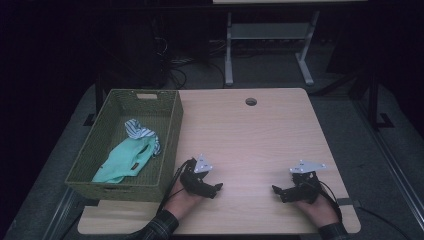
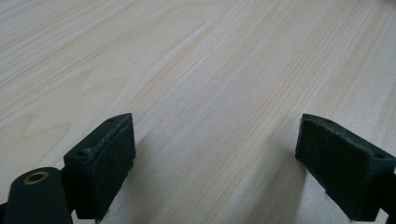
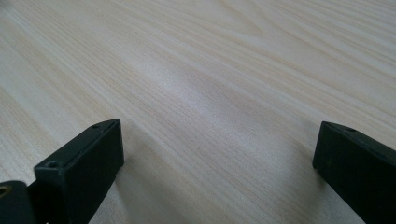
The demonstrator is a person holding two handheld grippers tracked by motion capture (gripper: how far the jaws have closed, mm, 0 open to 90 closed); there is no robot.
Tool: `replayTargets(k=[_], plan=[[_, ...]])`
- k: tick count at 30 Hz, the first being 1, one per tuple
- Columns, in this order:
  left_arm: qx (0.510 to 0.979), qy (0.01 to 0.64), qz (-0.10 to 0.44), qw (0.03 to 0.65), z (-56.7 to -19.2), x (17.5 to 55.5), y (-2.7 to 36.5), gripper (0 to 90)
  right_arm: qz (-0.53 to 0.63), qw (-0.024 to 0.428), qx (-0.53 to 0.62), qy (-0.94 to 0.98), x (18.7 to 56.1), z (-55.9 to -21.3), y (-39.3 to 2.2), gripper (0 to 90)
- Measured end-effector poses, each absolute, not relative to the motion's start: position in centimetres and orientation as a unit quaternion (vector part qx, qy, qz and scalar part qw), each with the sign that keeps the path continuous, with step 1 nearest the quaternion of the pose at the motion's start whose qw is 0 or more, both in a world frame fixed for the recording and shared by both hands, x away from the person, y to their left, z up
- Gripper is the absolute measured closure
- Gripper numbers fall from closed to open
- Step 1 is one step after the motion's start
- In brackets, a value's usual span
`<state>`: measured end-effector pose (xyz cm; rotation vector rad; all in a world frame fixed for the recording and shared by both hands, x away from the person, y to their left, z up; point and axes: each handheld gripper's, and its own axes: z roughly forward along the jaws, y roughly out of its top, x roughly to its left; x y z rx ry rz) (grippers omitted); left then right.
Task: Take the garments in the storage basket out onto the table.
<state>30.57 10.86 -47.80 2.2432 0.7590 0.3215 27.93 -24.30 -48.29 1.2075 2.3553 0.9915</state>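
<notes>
resting both claws on the bare table (image 1: 260, 135), i have my left claw (image 1: 216, 189) and right claw (image 1: 276, 191) with jaws apart and empty. the green cloth (image 1: 125, 159) lies in the basket (image 1: 172, 145) beside my left claw. reaching over, i could snag the rim and tip it, or pinch the striped cloth (image 1: 142, 131) too.

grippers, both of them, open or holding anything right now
left gripper: open, holding nothing, over bare table
right gripper: open, holding nothing
</notes>
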Motion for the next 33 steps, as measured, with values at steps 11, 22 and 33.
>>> replayTargets(k=[11,22,33], plan=[[0.874,0.296,0.123,0.366,-47.7,30.8,10.7,11.4,0.348,0.156,0.423,0.822,27.9,-48.3,-24.3,1.4],[0.872,0.314,0.112,0.358,-46.4,31.1,10.8,12.2,0.347,0.155,0.423,0.822,27.9,-48.3,-24.3,1.4],[0.868,0.316,0.117,0.365,-44.5,31.1,11.0,12.6,0.347,0.155,0.423,0.822,27.9,-48.3,-24.3,1.4]])
